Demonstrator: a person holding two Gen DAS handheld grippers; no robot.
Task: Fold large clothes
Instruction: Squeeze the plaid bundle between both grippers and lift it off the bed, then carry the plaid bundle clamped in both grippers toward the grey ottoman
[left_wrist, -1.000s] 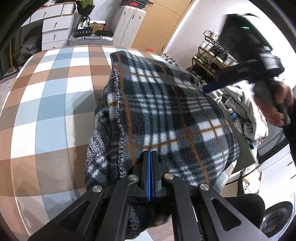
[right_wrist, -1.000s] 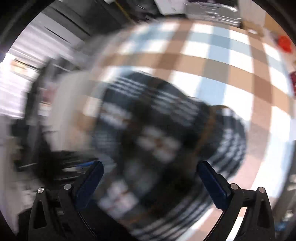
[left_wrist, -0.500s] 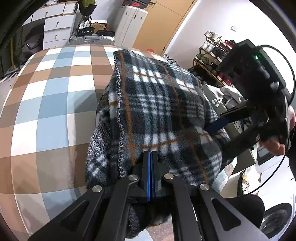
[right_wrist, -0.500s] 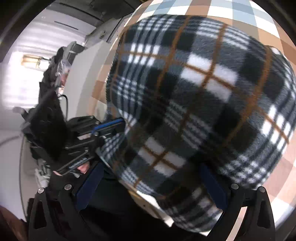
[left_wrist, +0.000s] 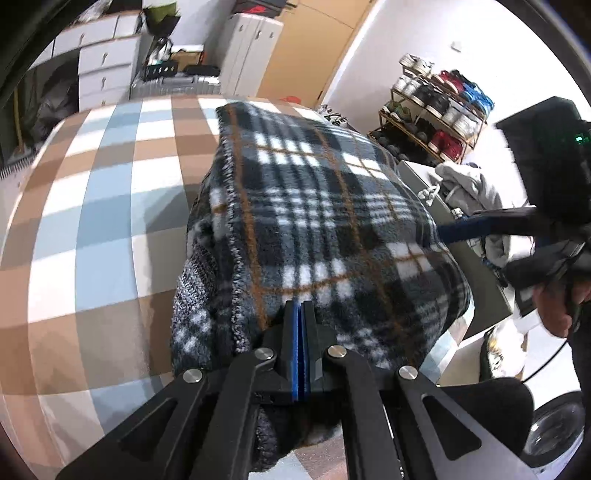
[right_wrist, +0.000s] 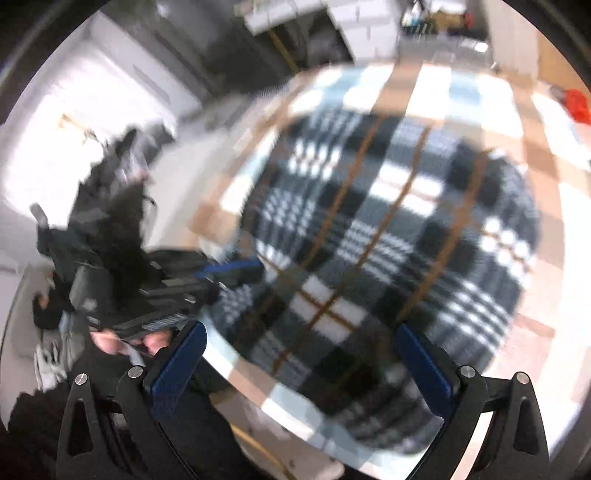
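At the far left stand white drawers (left_wrist: 99, 62) and, just right of them, a silver suitcase (left_wrist: 177, 83) beyond the bed. The checked bedcover (left_wrist: 85, 206), in brown, pale blue and white squares, fills the left and middle of the left wrist view. On it, toward its right edge, lies the plaid fleece garment (left_wrist: 325, 221), folded into a thick block running from near to far; a darker knitted layer shows along its left side.

At the near end of that block the left gripper (left_wrist: 300, 328) has its 2 blue pads pressed together, resting against the garment's near edge; whether any cloth is pinched between them I cannot tell.

Right of the bed, a shoe rack (left_wrist: 436, 110) stands by the far wall, with a pale heap of laundry (left_wrist: 469, 184) nearer. At the far right the right gripper (right_wrist: 295, 362) is held by a hand (left_wrist: 554, 302) beside the garment's right edge. In its own blurred view its jaws stand wide apart with nothing between them, above the garment's near corner.
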